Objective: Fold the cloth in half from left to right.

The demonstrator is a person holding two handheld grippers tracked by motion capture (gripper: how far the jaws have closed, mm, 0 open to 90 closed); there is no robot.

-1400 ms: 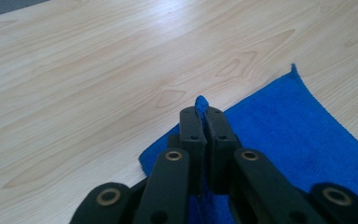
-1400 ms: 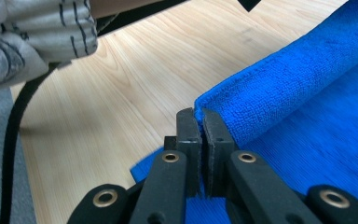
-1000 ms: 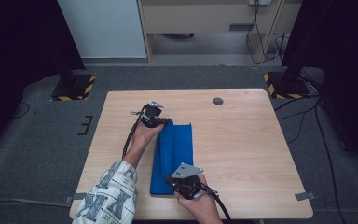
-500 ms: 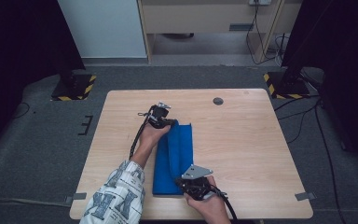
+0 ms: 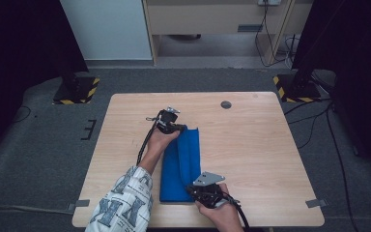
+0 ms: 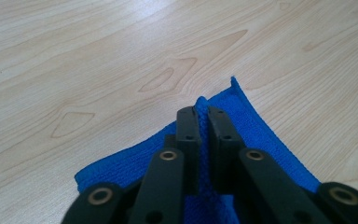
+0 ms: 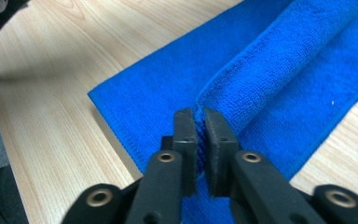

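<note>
A blue cloth (image 5: pixel 181 164) lies folded lengthwise on the wooden table (image 5: pixel 261 145), with a raised fold along its middle. My left gripper (image 5: pixel 178 127) is at the cloth's far end. In the left gripper view a ridge of the blue cloth (image 6: pixel 261 135) stands pinched between the left gripper's (image 6: pixel 203 112) two black jaws. My right gripper (image 5: pixel 194 189) is at the near end, and in the right gripper view it (image 7: pixel 199 114) holds the folded edge of the cloth (image 7: pixel 284 70). Both pairs of jaws have just been opening a little, with the cloth still between them.
A small dark round cap (image 5: pixel 226 104) is set into the table near its far edge. Bare wood lies left and right of the cloth. Black-and-yellow stand feet (image 5: pixel 76 91) rest on the grey floor beyond the table.
My right gripper has moved to the right along the near edge with the cloth's end. The left gripper has shifted slightly right at the far end.
</note>
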